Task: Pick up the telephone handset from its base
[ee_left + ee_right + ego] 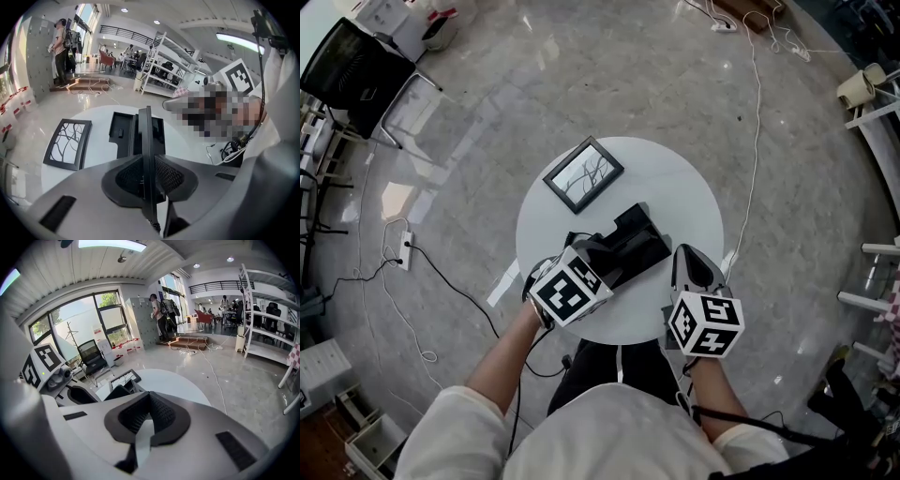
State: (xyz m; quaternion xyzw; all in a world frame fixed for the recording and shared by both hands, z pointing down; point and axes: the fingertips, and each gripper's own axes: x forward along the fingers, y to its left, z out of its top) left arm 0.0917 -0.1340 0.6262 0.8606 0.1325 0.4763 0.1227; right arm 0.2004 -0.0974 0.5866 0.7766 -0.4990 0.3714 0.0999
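Observation:
A black telephone base (639, 234) sits on the round white table (675, 178), its cradle recess showing in the left gripper view (123, 132). My left gripper (602, 255) is shut on the black handset (146, 140). The handset stands edge-on between the mesh pads (171, 177), with its far end over the base. Whether it still touches the base I cannot tell. A coiled cord (155, 226) hangs below the grip. To the right of the base my right gripper (692, 265) hovers over the table's near edge. Its jaws (149, 399) are shut and hold nothing.
A black picture frame (583, 173) lies on the table behind the phone. On the floor are a black chair (352, 70) at far left, a power strip with cables (403, 251) and a white cable (757, 141) at the right. A person (60, 51) stands far off.

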